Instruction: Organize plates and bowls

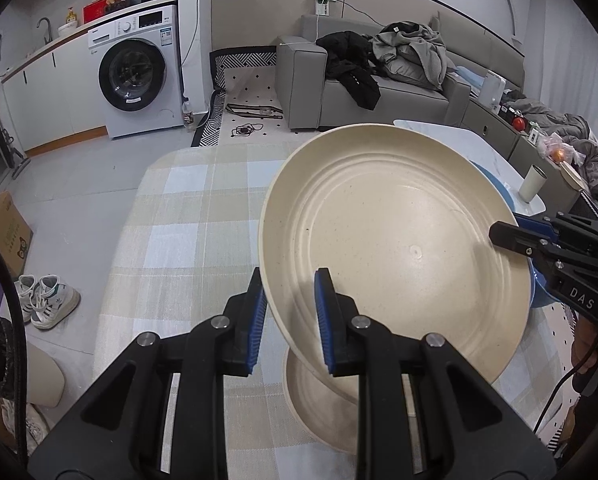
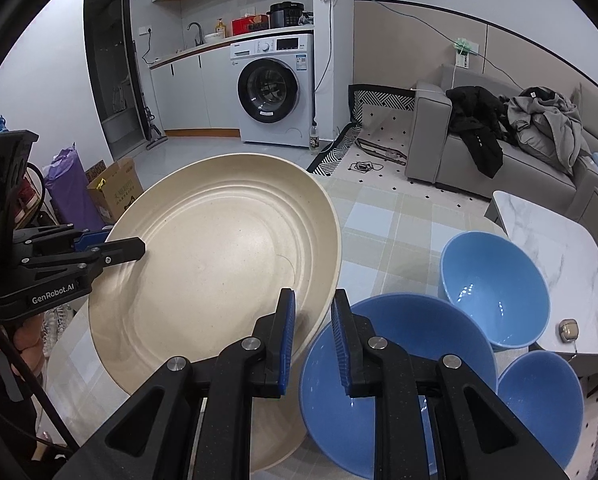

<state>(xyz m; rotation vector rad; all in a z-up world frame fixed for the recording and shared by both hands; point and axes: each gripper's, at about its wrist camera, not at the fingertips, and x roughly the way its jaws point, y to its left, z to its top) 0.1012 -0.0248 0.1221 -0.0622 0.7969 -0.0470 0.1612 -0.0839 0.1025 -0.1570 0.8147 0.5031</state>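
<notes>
Held tilted above the tabletop (image 1: 187,216): cream plate (image 1: 395,248), left gripper (image 1: 291,316) and right gripper (image 2: 313,336) each clamped on opposite rims, probably for steadiness, over another cream plate (image 1: 319,408). Beside it, blue bowls (image 2: 495,280).

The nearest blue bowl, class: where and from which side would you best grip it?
Grip the thin rim of the nearest blue bowl, probably coming from above on its near edge, one finger inside and one outside. It sits upright and open; its rounded wall is too wide to span.
</notes>
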